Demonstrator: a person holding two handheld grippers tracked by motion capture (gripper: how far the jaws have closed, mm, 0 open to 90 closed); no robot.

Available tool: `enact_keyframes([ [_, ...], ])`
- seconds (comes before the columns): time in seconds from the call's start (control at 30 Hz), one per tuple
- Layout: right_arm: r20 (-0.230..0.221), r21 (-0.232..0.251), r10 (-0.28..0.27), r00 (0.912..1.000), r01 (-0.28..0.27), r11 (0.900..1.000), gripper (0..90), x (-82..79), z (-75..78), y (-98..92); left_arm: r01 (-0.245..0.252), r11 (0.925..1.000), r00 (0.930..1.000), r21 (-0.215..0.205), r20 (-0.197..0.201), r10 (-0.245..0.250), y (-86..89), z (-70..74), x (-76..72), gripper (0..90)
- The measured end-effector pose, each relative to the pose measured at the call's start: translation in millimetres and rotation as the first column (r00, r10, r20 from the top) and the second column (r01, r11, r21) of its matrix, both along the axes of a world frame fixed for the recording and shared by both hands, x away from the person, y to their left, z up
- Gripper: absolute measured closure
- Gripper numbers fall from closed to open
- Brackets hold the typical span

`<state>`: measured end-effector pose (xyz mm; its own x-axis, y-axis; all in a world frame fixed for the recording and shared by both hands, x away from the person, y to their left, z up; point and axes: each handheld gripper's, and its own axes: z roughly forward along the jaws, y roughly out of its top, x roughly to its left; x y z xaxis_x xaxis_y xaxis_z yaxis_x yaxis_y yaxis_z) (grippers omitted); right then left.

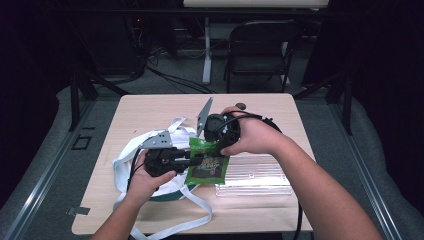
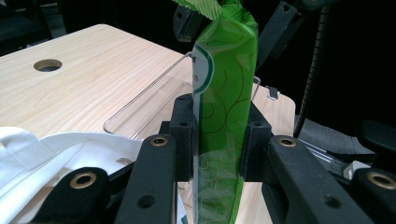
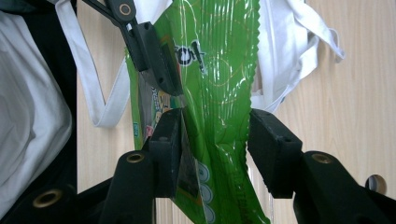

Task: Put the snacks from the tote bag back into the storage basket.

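Left tool point(image 2: 217, 140) pinches green snack bag point(image 1: 207, 162) above white tote point(image 1: 127, 160); right tool point(image 3: 217, 154) spread around bag's top edge, one pad touching. Clear tray point(image 1: 257, 176) just beside.

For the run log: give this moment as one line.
left gripper: shut on green snack bag | right gripper: open around bag's edge | white tote bag: on table | clear tray: beside
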<state>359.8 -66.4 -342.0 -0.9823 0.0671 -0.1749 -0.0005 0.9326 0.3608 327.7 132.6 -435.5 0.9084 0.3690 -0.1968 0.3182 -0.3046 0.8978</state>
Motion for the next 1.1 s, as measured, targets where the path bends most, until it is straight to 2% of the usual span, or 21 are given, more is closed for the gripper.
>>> enact_keyframes([
  [0.4, -0.052, -0.031, 0.021, 0.9985, -0.022, 0.999, 61.7, -0.9, -5.8, 4.8, 0.017, 0.9998, 0.9998, 0.004, 0.004, -0.017, -2.8, 0.0, -1.8, 72.3],
  [0.97, -0.099, -0.039, 0.020, 0.9949, -0.024, 0.999, 73.3, -0.3, -5.6, 3.6, 0.020, 0.9997, 0.9997, 0.014, 0.017, -0.020, -4.2, -0.8, -2.1, 71.1],
  [1.1, -0.097, -0.042, 0.022, 0.9951, -0.027, 0.999, 74.3, -0.6, -5.6, 3.6, 0.019, 0.9998, 0.9998, 0.009, 0.012, -0.019, -4.1, -1.6, -1.2, 70.2],
])
